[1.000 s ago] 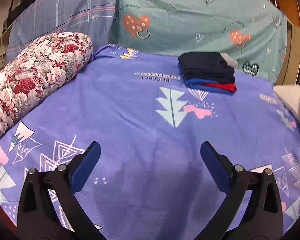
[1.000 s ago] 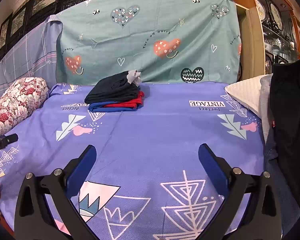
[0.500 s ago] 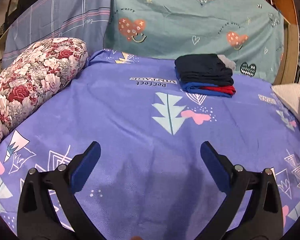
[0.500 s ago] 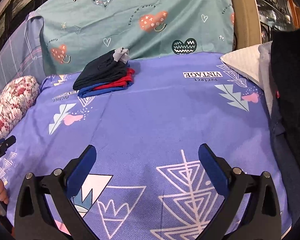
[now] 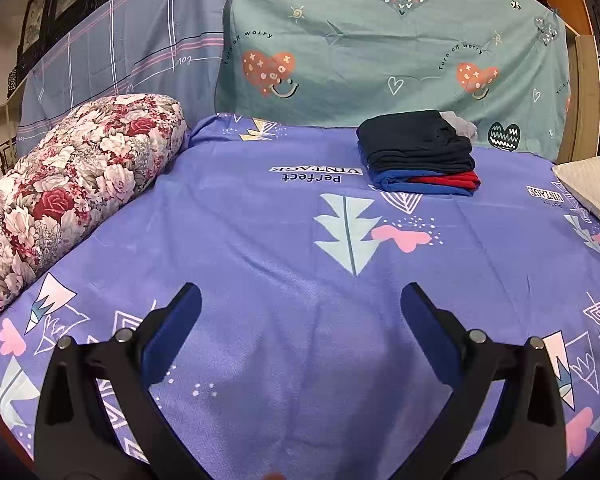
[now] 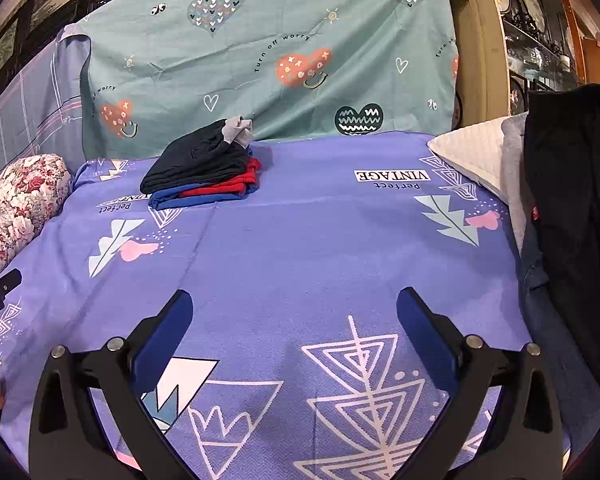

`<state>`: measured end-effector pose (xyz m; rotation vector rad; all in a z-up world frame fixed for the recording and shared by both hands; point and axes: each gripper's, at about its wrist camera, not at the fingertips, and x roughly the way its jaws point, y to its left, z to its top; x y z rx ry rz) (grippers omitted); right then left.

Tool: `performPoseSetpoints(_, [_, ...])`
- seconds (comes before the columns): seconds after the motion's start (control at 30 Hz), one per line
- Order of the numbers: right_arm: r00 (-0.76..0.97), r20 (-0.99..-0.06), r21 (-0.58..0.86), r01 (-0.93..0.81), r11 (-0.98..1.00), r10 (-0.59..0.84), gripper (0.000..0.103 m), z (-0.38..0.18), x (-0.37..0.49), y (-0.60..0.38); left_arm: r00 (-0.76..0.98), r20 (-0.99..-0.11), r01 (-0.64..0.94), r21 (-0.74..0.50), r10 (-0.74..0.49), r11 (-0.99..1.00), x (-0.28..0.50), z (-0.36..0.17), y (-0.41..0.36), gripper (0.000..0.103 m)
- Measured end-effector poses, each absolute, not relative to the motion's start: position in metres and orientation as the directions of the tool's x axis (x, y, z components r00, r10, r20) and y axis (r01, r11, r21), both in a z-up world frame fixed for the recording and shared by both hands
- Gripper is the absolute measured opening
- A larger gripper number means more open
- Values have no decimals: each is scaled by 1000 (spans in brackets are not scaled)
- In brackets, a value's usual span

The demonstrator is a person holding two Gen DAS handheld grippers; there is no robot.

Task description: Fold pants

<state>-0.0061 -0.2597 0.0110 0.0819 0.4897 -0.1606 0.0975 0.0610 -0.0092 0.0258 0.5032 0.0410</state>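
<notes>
A stack of folded pants [image 5: 418, 154], dark navy on top of red and blue, lies at the back of the purple bed sheet [image 5: 260, 240]; it also shows in the right wrist view [image 6: 204, 168]. A pile of unfolded dark and grey garments [image 6: 572, 208] hangs at the right edge of the bed. My left gripper [image 5: 300, 304] is open and empty above the sheet's front. My right gripper [image 6: 294, 308] is open and empty above the sheet, left of the dark pile. The left gripper's tip [image 6: 0, 284] shows at the right wrist view's left edge.
A floral bolster [image 5: 60, 192] lies along the bed's left side. A white pillow [image 6: 472, 152] sits at the back right under the garments. A teal heart-print cloth [image 5: 380, 52] and a blue plaid cloth [image 5: 120, 52] hang behind the bed. Wooden shelving [image 6: 540, 40] stands at the right.
Both grippers stay open and empty. The left wrist view has tilted up and drawn back a little. The right wrist view has swung and now faces the bed more squarely.
</notes>
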Motion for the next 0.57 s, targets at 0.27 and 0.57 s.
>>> performPoseSetpoints(0.27, [874,-467,35,172,984,-137,102,12,-7,-260,879,-476,-1,29,14,1000,98,-9,59,101])
performPoseSetpoints(0.57, [873,-469,38,174,984,-136,102,11,-6,-261,847,-532,-25,2,22,1000,106,-16,67,101])
